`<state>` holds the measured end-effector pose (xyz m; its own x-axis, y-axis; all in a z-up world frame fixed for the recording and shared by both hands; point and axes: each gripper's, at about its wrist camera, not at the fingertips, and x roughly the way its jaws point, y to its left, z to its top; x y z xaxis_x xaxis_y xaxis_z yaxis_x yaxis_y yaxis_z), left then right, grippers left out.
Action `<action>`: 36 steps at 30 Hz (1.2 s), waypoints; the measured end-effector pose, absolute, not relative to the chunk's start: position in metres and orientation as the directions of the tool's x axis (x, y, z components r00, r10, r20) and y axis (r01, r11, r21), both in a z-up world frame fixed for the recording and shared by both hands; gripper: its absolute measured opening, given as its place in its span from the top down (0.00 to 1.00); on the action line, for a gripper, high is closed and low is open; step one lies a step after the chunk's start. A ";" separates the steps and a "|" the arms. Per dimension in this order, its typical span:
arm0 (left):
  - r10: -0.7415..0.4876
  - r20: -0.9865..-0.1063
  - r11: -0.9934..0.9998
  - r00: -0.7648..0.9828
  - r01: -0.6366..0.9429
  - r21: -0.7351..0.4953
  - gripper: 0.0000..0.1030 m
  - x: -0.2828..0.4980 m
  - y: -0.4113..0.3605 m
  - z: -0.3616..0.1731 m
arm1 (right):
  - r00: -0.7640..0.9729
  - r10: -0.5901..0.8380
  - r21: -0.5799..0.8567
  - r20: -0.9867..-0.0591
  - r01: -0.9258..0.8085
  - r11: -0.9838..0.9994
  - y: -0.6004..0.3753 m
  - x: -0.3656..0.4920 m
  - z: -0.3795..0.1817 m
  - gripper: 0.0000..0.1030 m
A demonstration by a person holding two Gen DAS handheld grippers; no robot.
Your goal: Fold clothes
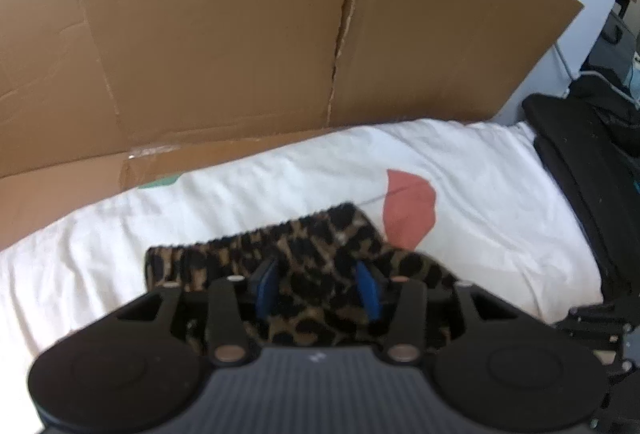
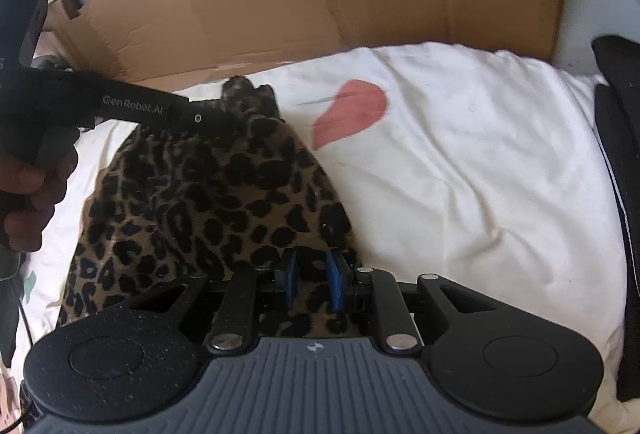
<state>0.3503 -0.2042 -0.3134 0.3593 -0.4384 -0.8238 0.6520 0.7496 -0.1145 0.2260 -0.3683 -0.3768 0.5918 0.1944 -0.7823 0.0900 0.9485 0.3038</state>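
Cardboard, a flattened brown box (image 1: 240,45), stands open behind the white quilted bed cover (image 1: 480,185) with its red petal print (image 1: 408,209); nothing shows inside it. On the cover lies the leopard-print elastic-waisted garment (image 2: 208,193). Left tongs (image 1: 318,290) are spread, cloth between the blue pads but not pinched. Right tongs (image 2: 312,282) stand narrowly apart over the garment's near edge; whether they pinch it I cannot tell. Only the right view shows the hand (image 2: 28,193) gripping the left tool.

One leopard-print garment (image 2: 208,201), one white bedsheet (image 2: 480,153), one cardboard sheet (image 1: 200,45), two grippers, one hand (image 2: 28,193).
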 end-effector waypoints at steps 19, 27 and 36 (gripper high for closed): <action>-0.431 -0.817 0.666 0.384 0.746 0.000 0.57 0.315 -0.200 -0.296 | 0.573 0.200 0.348 -0.795 0.160 0.924 -0.381 0.215 -0.381 0.82; -0.405 -0.832 0.698 0.379 0.716 -0.014 0.57 0.294 -0.153 -0.299 | 0.623 0.234 0.403 -0.747 0.144 0.904 -0.381 0.197 -0.371 0.79; -0.404 -0.846 0.699 0.349 0.714 -0.040 0.56 0.284 -0.158 -0.332 | 0.596 0.271 0.374 -0.756 0.053 0.926 -0.354 0.198 -0.376 0.77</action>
